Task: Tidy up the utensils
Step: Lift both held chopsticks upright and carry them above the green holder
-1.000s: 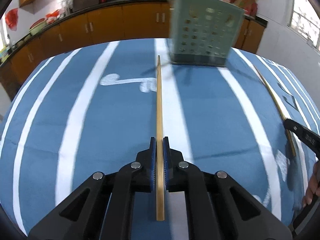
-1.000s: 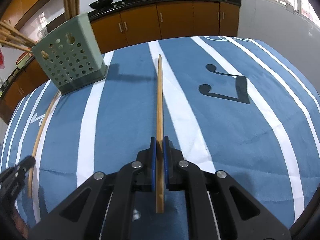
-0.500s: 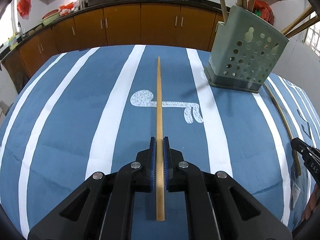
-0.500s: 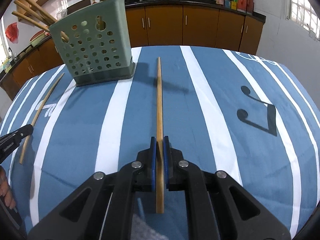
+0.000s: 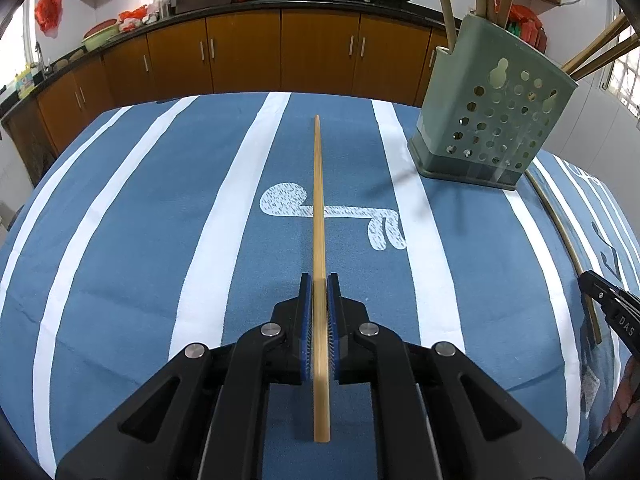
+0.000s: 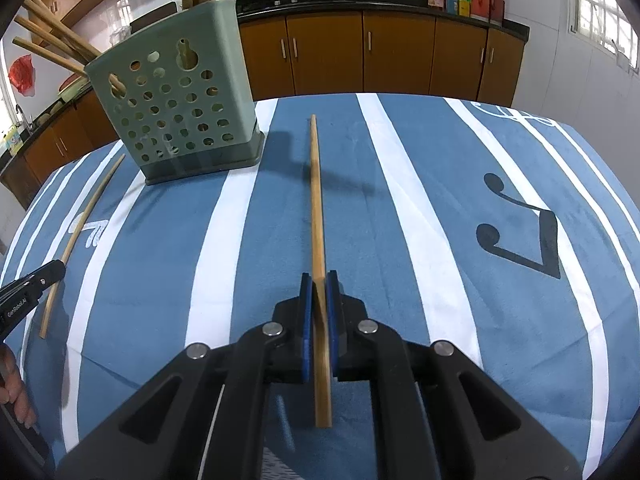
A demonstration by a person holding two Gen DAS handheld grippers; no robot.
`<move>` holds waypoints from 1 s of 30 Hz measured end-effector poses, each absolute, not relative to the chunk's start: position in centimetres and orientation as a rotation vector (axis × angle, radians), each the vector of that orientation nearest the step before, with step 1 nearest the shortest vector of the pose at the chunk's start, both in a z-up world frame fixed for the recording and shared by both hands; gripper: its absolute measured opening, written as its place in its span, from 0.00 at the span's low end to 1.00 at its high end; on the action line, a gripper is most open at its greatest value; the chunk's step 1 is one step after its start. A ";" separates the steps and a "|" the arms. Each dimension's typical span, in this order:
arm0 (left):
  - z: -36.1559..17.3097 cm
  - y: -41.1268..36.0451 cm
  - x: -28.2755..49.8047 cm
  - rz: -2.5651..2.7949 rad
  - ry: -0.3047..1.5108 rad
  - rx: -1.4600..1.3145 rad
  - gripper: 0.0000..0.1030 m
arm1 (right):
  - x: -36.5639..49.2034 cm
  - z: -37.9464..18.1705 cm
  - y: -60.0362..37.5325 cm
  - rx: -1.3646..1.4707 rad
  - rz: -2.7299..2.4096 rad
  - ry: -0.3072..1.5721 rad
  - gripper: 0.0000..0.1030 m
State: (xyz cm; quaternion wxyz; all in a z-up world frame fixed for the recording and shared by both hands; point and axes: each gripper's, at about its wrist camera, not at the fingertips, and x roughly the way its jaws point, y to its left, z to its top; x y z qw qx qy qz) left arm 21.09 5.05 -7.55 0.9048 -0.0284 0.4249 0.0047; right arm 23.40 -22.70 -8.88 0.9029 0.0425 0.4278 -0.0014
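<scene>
Each hand-held gripper clamps one chopstick lengthwise: the left hand-held gripper (image 5: 319, 280) holds a chopstick (image 5: 318, 200), the right hand-held gripper (image 6: 319, 278) another chopstick (image 6: 316, 208), thin tips pointing far over the table (image 5: 160, 220).

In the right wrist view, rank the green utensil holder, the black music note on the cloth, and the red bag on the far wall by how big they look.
1. green utensil holder, by far the largest
2. black music note
3. red bag, smallest, though it hangs much farther from the camera, so its true size is unsure
</scene>
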 end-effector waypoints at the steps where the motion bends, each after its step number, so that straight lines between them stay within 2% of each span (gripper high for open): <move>1: -7.6 5.1 21.1 0.010 0.878 -0.058 0.09 | 23.4 -8.9 -22.7 0.086 -0.003 0.885 0.08; 30: -7.6 5.1 21.0 0.008 0.877 -0.063 0.09 | 23.6 -9.0 -22.5 0.081 -0.005 0.886 0.08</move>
